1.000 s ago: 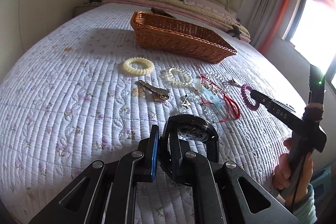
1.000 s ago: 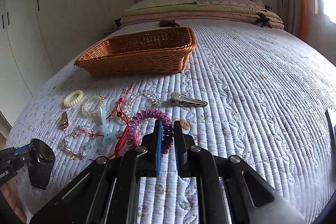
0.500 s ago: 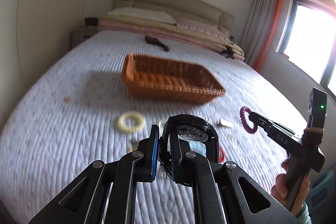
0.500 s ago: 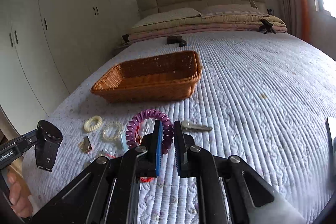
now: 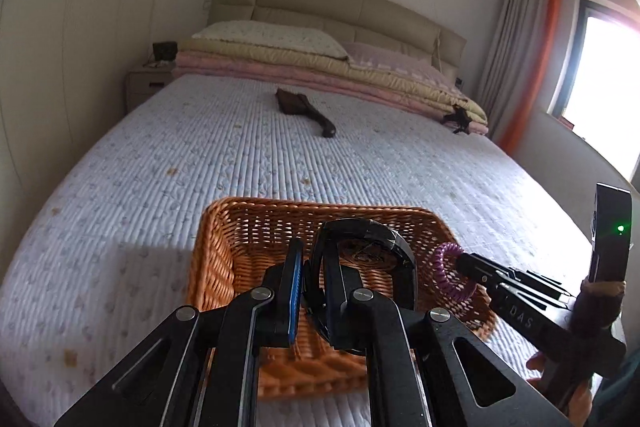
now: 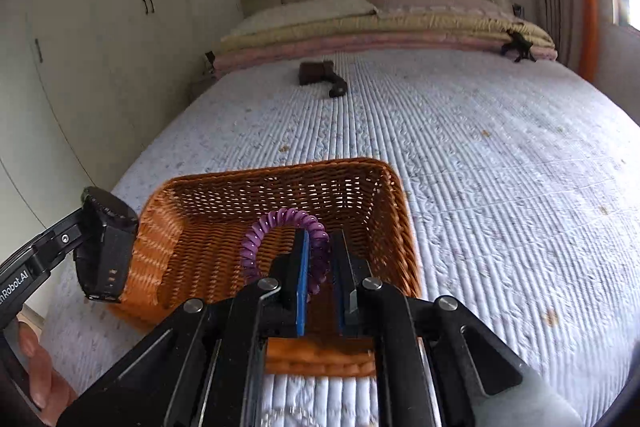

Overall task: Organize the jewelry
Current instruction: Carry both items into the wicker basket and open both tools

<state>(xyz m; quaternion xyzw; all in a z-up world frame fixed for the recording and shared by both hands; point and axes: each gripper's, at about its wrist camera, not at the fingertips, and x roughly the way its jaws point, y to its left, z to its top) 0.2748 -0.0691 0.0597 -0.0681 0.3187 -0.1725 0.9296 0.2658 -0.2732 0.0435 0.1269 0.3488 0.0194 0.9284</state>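
Two hand-held grippers hang over a wicker basket [image 5: 224, 251] on a quilted bed [image 5: 200, 155], each carrying one piece to be put away. The left gripper [image 5: 310, 279] has its jaws nearly shut on the strap of a black watch [image 5: 372, 239], which hangs above the basket's open middle. The right gripper [image 6: 320, 259] has its jaws pinched close on a purple coil bracelet [image 6: 276, 223], held above the near half of the basket; from the left camera the same bracelet [image 5: 448, 267] shows at the basket's right side. The step in hand appears to be the delivery into the basket. The next move would call for lowering each piece below the rim, then parting the jaws so it drops inside rather than onto the quilt. The basket's floor looks bare in both views.
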